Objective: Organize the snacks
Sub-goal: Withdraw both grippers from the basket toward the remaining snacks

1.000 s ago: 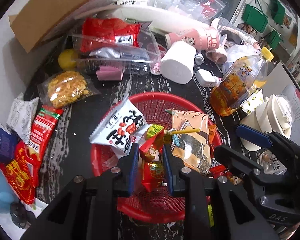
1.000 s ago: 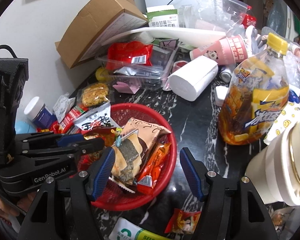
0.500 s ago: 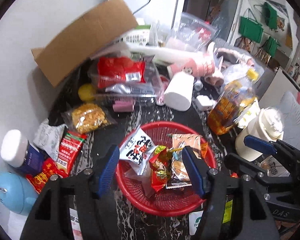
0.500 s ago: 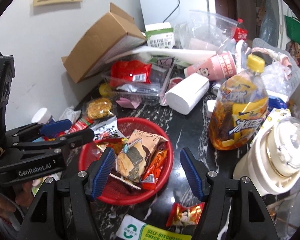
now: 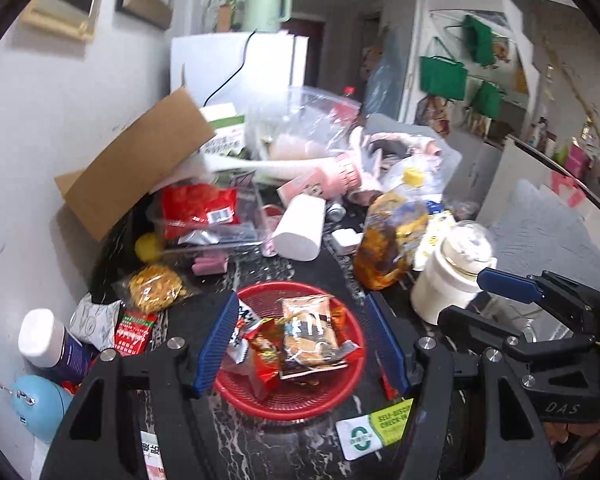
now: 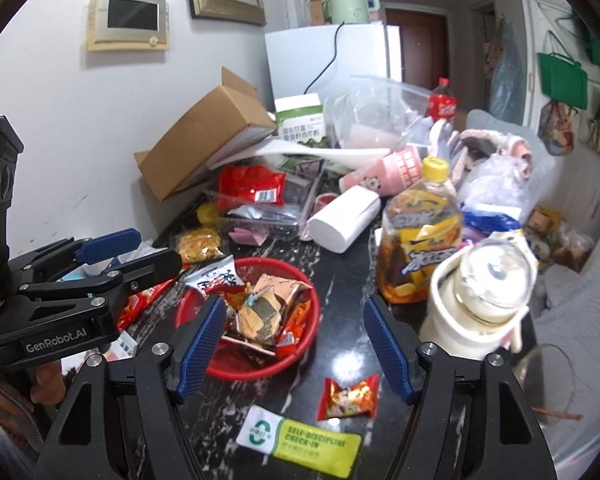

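A red basket (image 5: 296, 404) on the black marble table holds a red packet (image 5: 264, 356), a tan seaweed packet (image 5: 308, 332) and a white packet with red print (image 5: 240, 328). My left gripper (image 5: 302, 340) hangs open above the basket with nothing between its blue pads. My right gripper (image 6: 296, 340) is also above the basket (image 6: 300, 344); its jaws are opening and hold nothing. A small red candy packet (image 6: 348, 396) and a green-and-white sachet (image 6: 300, 440) lie on the table in front of the basket. A yellow snack bag (image 5: 154, 288) and a red packet (image 5: 134, 332) lie left of it.
An orange drink bottle (image 6: 420, 240) and a white lidded jar (image 6: 472, 304) stand right of the basket. Behind it are a paper roll (image 6: 344, 220), a clear tray with a red bag (image 6: 252, 188) and a tipped cardboard box (image 6: 204, 148). A blue bottle (image 5: 52, 344) stands at the left.
My left gripper opened and let go of the red packet, which now lies in the basket. Both grippers rose and drew back, so the basket looks smaller.
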`<state>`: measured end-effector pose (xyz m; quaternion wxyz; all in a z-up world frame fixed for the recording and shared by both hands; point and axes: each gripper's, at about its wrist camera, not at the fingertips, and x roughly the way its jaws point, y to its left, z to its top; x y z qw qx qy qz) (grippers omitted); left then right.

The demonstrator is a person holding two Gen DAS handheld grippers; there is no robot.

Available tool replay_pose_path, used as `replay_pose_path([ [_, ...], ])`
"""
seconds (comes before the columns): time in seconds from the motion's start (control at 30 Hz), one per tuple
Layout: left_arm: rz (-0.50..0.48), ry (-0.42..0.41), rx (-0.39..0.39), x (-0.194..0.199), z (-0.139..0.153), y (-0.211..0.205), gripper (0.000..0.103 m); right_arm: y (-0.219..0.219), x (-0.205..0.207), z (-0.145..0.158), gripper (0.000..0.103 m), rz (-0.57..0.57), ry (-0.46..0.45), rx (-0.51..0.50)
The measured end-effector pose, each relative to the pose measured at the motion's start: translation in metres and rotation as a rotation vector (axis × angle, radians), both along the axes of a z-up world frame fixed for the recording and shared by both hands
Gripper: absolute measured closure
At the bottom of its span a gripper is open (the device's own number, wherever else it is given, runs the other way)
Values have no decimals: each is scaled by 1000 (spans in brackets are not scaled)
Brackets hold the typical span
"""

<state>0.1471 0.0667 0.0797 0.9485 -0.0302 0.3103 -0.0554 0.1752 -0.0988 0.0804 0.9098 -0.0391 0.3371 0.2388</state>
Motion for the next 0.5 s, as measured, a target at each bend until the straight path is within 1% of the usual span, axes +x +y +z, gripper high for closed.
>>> replay_pose_path([
  [0.13, -44, -30, 3, -13, 8, -12, 39, -10, -18, 8, 31, -24, -22, 4],
  [0.23, -58, -63, 34, -22, 12, -22, 39, -17, -32, 11, 30, -41, -34, 6],
  [0.4, -123, -77, 43, -34, 13, -39, 39, -31, -53, 13, 30, -77, -48, 9],
  [0.5, -164, -85, 55, -40, 13, -52, 39, -41, -65, 12, 26, -103, -54, 7],
])
